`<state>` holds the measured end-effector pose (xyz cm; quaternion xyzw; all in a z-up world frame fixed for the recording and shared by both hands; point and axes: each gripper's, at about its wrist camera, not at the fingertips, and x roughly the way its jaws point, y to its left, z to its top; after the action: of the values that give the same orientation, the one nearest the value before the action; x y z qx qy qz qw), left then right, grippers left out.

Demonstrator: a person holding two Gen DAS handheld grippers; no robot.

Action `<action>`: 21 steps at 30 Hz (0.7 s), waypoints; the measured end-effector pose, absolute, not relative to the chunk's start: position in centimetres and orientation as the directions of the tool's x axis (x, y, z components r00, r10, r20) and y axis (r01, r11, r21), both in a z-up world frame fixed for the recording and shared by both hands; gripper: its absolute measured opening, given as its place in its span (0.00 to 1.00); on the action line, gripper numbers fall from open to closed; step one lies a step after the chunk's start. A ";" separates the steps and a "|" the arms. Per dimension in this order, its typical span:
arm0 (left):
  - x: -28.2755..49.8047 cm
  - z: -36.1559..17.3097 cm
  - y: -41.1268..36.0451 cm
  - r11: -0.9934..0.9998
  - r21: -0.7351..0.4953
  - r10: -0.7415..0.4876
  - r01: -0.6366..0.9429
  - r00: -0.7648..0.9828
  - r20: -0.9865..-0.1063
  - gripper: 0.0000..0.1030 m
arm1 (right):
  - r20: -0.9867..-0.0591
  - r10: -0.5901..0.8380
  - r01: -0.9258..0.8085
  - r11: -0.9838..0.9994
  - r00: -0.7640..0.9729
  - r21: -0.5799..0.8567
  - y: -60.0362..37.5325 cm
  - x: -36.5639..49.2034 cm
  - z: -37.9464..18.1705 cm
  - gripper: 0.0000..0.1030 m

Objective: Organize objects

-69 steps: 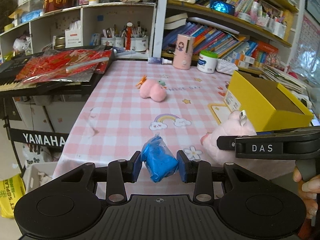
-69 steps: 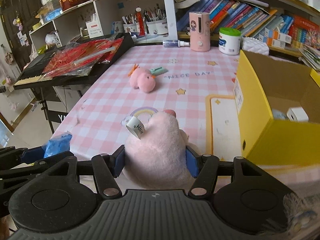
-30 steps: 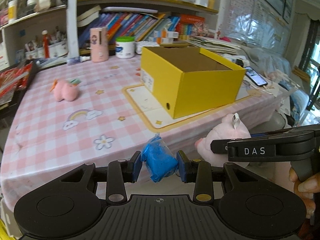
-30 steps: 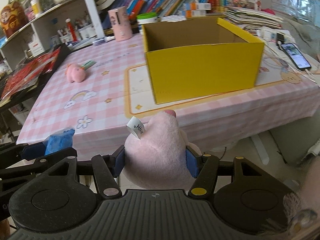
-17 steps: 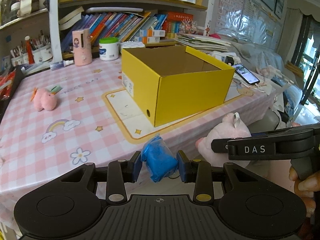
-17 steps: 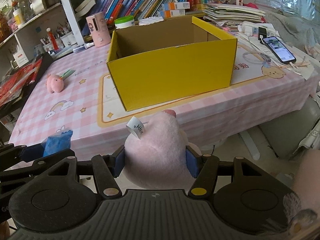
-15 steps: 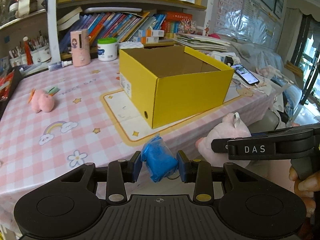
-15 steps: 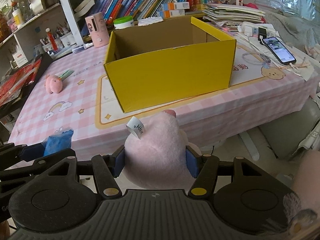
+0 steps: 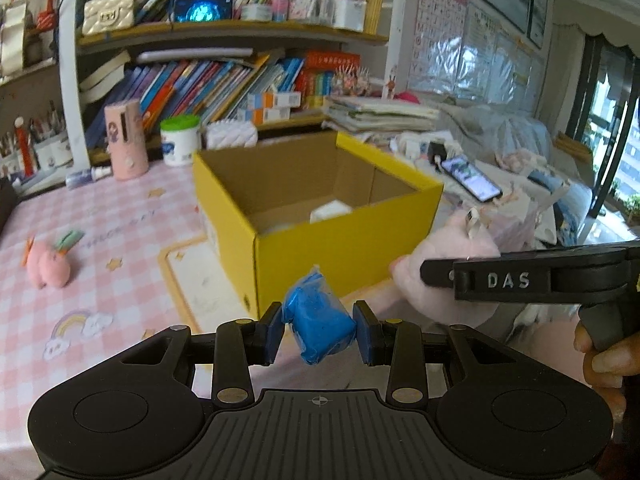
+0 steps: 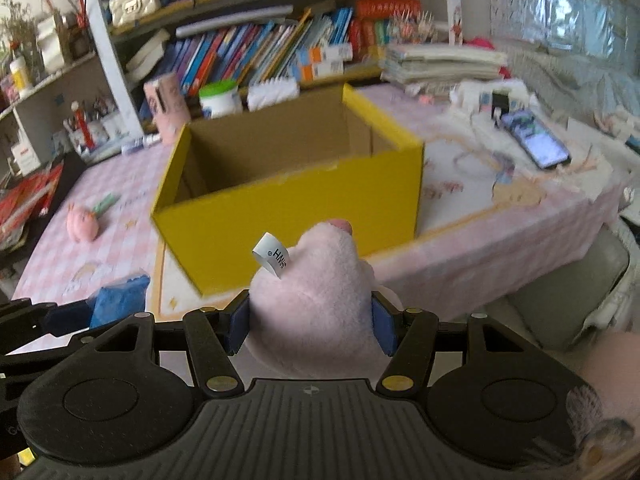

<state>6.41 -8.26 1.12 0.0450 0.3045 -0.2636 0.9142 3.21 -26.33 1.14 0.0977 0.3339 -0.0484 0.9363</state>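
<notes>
My left gripper (image 9: 319,331) is shut on a blue packet (image 9: 320,320), held in the air just in front of the open yellow box (image 9: 344,240). A white item (image 9: 330,212) lies inside that box. My right gripper (image 10: 310,322) is shut on a pale pink plush toy (image 10: 316,304) with a white tag, also in front of the yellow box (image 10: 296,216). In the left wrist view the plush (image 9: 440,264) and the right gripper's black body show at the right. The blue packet (image 10: 118,300) shows at lower left in the right wrist view.
A small pink plush (image 9: 48,266) lies on the pink checked tablecloth (image 9: 100,240) to the left. A pink canister (image 9: 126,144) and a white jar (image 9: 180,140) stand behind the box. A phone (image 9: 470,178) lies at the right. Bookshelves fill the back.
Both grippers have moved closer to the yellow box and slightly up, each keeping its object. The box looks larger and its inside now shows.
</notes>
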 end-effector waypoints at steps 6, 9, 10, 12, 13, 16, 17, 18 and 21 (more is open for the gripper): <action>8.3 2.6 -9.7 0.868 -0.066 -0.452 0.492 0.728 -0.516 0.34 | -0.464 -0.069 0.145 0.981 0.883 0.129 -28.3 4.3 4.4 0.56; 9.5 2.9 -10.5 0.883 -0.060 -0.431 0.465 0.754 -0.497 0.34 | -0.401 -0.047 0.099 0.989 0.915 0.110 -28.9 6.0 5.6 0.56; 9.9 3.0 -10.7 0.888 -0.059 -0.423 0.455 0.760 -0.494 0.34 | -0.396 -0.034 0.081 0.992 0.917 0.101 -29.1 6.7 5.8 0.56; 10.8 3.0 -11.3 0.898 -0.055 -0.406 0.437 0.773 -0.487 0.34 | -0.394 -0.005 0.046 0.994 0.919 0.095 -29.5 8.3 6.0 0.56; 11.2 3.0 -11.5 0.902 -0.052 -0.398 0.429 0.779 -0.485 0.34 | -0.393 0.008 0.032 0.995 0.919 0.096 -29.7 8.8 6.0 0.56; 12.3 3.0 -12.3 0.913 -0.037 -0.372 0.406 0.793 -0.482 0.34 | -0.398 0.048 -0.010 0.995 0.916 0.097 -30.3 10.7 5.8 0.56; 12.6 2.9 -12.6 0.916 -0.030 -0.363 0.399 0.797 -0.483 0.34 | -0.403 0.059 -0.021 0.995 0.913 0.097 -30.4 11.3 5.7 0.56; 13.0 2.9 -12.8 0.920 -0.022 -0.351 0.391 0.800 -0.487 0.34 | -0.409 0.070 -0.033 0.995 0.910 0.098 -30.6 12.0 5.6 0.56; 13.9 2.5 -13.6 0.928 0.010 -0.317 0.372 0.806 -0.500 0.34 | -0.431 0.104 -0.068 0.993 0.897 0.097 -30.9 13.9 5.1 0.56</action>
<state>13.94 -13.55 2.48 0.0537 0.2534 -0.1815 0.9487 13.87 -30.92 5.05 0.0400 0.2230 0.0441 0.9730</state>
